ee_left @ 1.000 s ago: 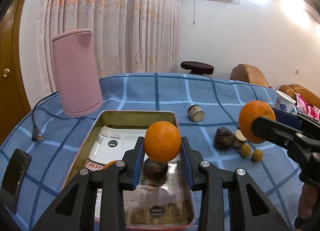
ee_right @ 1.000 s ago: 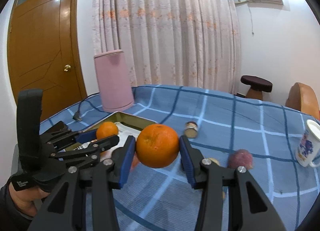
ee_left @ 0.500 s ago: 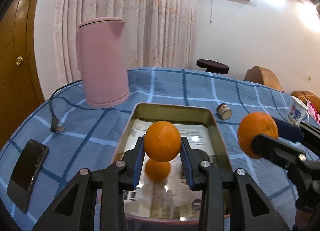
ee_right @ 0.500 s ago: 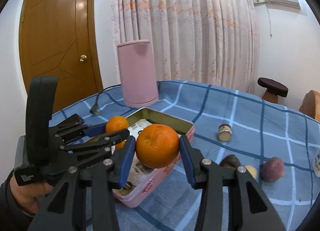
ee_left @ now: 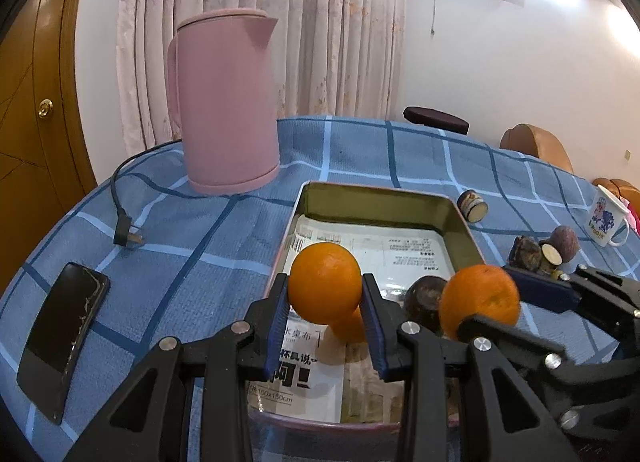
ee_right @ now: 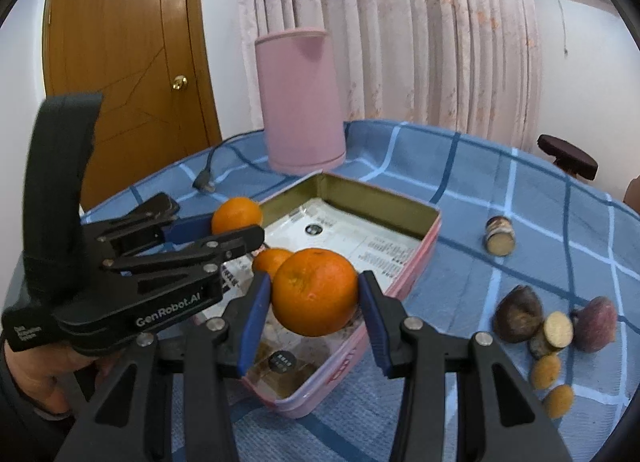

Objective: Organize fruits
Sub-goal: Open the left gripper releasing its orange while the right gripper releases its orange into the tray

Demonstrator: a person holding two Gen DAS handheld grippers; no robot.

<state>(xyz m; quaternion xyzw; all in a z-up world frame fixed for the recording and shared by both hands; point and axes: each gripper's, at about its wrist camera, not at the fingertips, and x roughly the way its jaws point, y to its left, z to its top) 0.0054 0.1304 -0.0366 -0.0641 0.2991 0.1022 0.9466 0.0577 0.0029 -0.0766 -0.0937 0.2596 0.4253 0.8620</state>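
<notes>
Both oranges, left (ee_left: 325, 282) and right (ee_right: 315, 297), have moved over the tin (ee_right: 404, 205), closer together.

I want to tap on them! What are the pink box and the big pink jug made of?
The box looks like thin metal: shiny gold-coloured inside walls that mirror light, pink paint outside, paper lining its floor. The jug looks like matte plastic or coated metal: smooth, dull, with no glare, so I can't say which.

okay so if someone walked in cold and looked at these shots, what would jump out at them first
Two bright oranges, each clamped in a gripper above the pink tin tray: the left gripper holds one orange, and the right gripper holds the other orange. A third orange already lies inside the tray. Behind the tray on the blue checked tablecloth, a tall pink kettle stands.
</notes>
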